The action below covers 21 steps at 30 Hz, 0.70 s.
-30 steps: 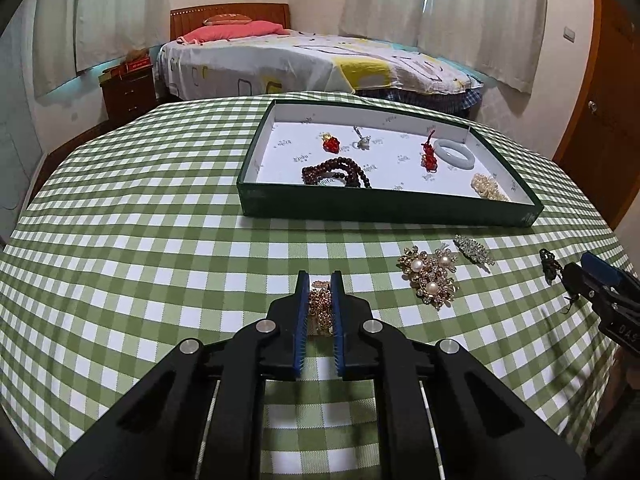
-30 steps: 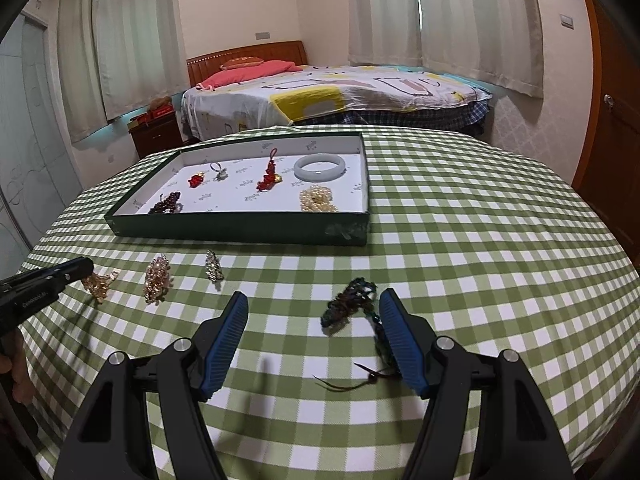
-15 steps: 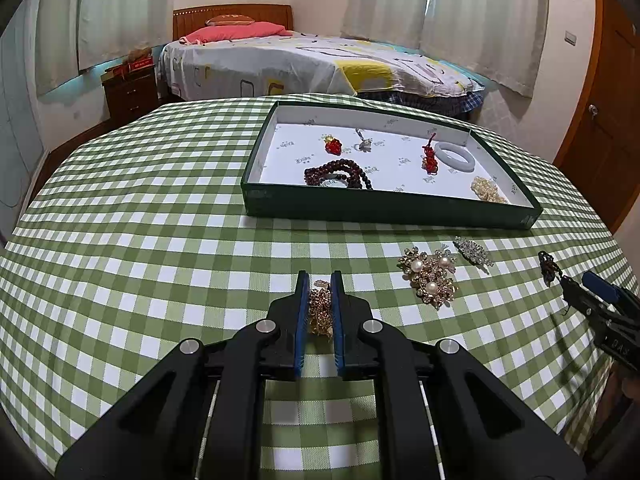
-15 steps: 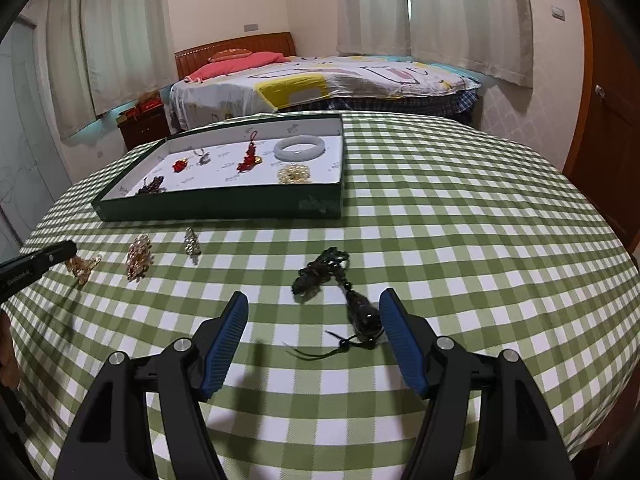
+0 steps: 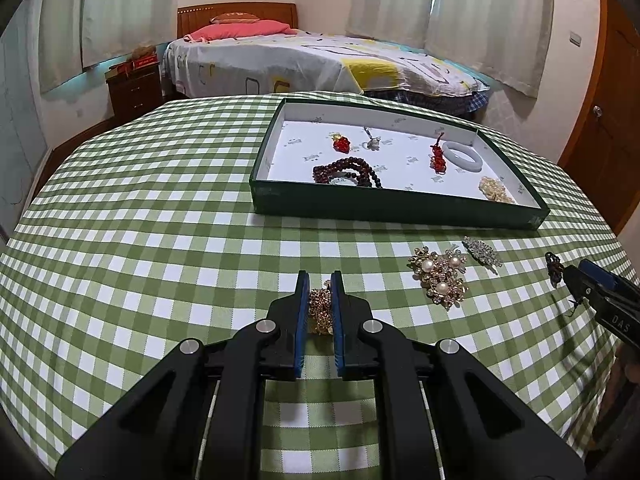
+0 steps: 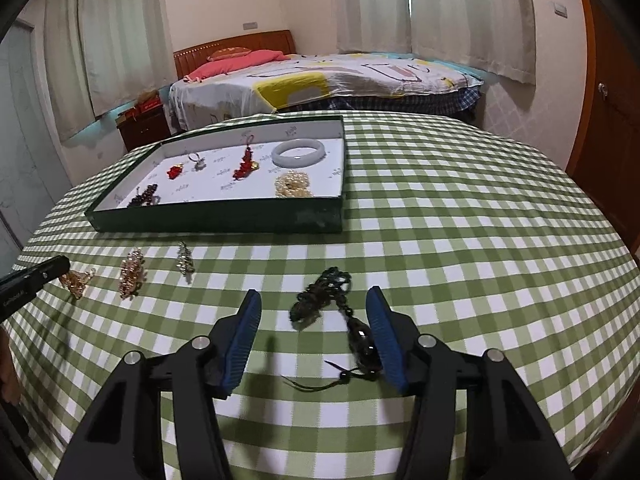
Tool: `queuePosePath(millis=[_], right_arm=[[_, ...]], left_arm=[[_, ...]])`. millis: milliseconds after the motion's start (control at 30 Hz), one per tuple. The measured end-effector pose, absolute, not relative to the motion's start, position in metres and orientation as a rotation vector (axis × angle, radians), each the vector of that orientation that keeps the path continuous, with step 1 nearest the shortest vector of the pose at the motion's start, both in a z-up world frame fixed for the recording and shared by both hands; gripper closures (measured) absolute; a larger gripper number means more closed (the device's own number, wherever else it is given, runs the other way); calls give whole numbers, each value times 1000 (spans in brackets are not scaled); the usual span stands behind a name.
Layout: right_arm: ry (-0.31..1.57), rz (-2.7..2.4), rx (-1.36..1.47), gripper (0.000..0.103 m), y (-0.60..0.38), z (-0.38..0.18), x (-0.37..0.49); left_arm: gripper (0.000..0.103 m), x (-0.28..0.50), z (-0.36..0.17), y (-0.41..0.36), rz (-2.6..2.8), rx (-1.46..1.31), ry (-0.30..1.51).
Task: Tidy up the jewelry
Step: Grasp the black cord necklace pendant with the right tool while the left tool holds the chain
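Left tongs (image 5: 320, 300) — pinching a gold brooch (image 5: 321, 309) on the bench (image 5: 160, 264), in front of the green tray (image 5: 384, 210). Right tongs (image 6: 314, 332) — spread, jaws just closing in, dark beaded tassel charm (image 6: 340, 320) between them on the cloth, its bead just beside one pad; also in front of the tray.

We see open checked tablecloth (image 6: 460, 208) right of the green tray (image 6: 224, 218); between us and its front wall, two brooches (image 5: 440, 276) (image 5: 482, 251) block the way.
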State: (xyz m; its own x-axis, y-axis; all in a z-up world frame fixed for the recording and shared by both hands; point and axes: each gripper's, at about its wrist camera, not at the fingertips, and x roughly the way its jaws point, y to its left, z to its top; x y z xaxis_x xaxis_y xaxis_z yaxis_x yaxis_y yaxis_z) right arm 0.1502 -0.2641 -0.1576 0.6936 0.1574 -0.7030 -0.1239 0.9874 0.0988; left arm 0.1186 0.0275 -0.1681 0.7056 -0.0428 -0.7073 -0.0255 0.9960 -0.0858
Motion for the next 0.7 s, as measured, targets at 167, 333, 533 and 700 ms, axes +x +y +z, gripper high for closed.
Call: queuePosePath(millis=[167, 333, 533, 700], right_arm=[[817, 125, 50, 54, -274, -165, 150], [837, 110, 26, 65, -273, -173, 148], [845, 140, 23, 85, -268, -173, 146], [839, 173, 34, 85, -261, -169, 146]], left_arm=[[92, 119, -169, 30, -5, -99, 789], [92, 119, -169, 30, -4, -98, 790], [92, 119, -169, 30, -5, -100, 786], [92, 117, -165, 30, -6, -101, 777]])
